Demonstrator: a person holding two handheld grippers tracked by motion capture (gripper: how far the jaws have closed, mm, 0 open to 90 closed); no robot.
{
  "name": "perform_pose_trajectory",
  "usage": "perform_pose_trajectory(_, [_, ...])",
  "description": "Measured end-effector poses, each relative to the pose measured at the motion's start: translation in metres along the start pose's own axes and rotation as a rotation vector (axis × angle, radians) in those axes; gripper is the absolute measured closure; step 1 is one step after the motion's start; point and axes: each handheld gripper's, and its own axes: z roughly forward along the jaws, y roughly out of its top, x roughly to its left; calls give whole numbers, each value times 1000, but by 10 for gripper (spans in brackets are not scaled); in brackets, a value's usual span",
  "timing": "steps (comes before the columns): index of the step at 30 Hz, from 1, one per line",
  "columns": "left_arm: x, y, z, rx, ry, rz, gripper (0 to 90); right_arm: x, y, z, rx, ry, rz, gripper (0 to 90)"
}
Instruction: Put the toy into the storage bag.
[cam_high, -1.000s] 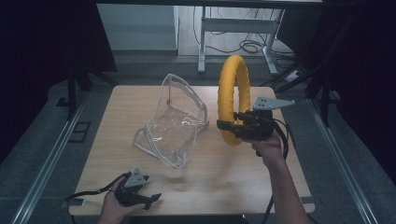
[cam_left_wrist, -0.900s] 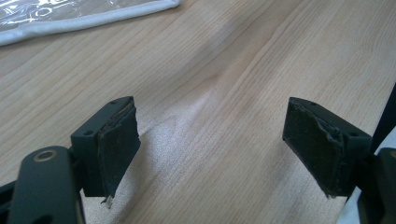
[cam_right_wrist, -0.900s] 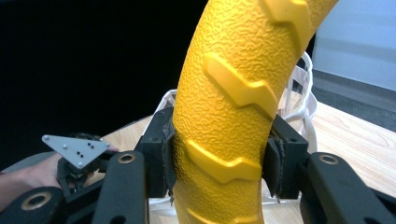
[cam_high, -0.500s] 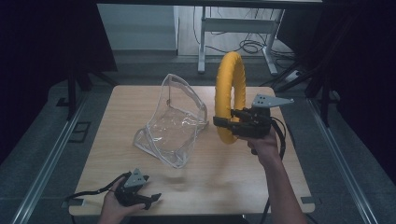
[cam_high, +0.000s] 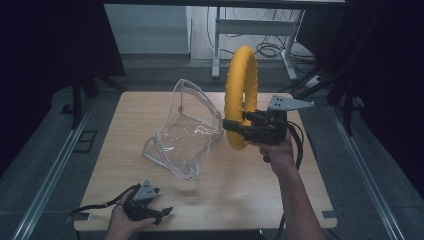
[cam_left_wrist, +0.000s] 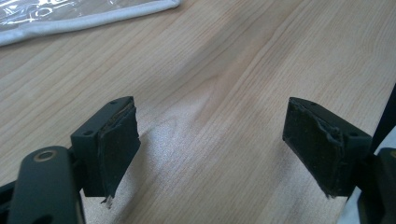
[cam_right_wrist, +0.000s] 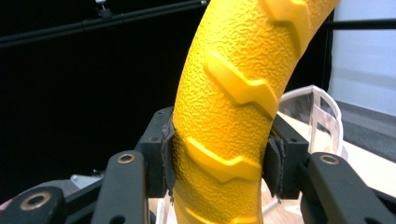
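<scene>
The right gripper (cam_high: 239, 131), just right of the frame's middle in the high view, was clamped on the lower arc of a yellow ring (cam_high: 240, 90) and held it upright above the wooden table (cam_high: 310, 200), the ring's top reaching toward the upper centre of the frame. In the right gripper view the two black pads (cam_right_wrist: 169, 154) pressed into both flanks of the ring (cam_right_wrist: 233, 116), with the pebbled skin and raised chevron ribs bulging between them. I judged the ring light and hollow or foamy, since one hand carried it by its edge without sagging; stiff enough to keep its circle, yet slightly yielding under the pads. The rough texture and ribs should keep it from slipping, and the sensible hold was just where it was taken, across the tube's thickness between two ribs. A clear plastic pouch (cam_high: 185, 132) with white piping stood slumped left of the ring, floppy and slick-looking. At the lower left of the frame the left gripper (cam_high: 162, 214) rested low on the table; in the left gripper view its jaws stood wide apart with nothing but bare wood (cam_left_wrist: 224, 93) between them.
</scene>
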Motion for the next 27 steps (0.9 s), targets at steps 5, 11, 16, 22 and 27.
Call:
perform_pose_trajectory(5, [0, 0, -1, -4, -2, -4, 183, 8, 10, 4, -23, 10, -18, 518])
perform_pose_trajectory(11, [0, 0, -1, 0, -1, 3, 183, 14, 19, 9, -50, 35, -18, 517])
perform_pose_trajectory(16, [0, 0, -1, -2, -4, 0, 183, 19, 24, 16, -72, 55, -19, 516])
perform_pose_trajectory(22, [0, 0, -2, -6, -2, -1, 184, 23, 30, 24, -80, 77, -23, 516])
perform_pose_trajectory(27, [0, 0, -2, -7, -2, -2, 183, 26, 34, 33, -93, 97, -22, 516])
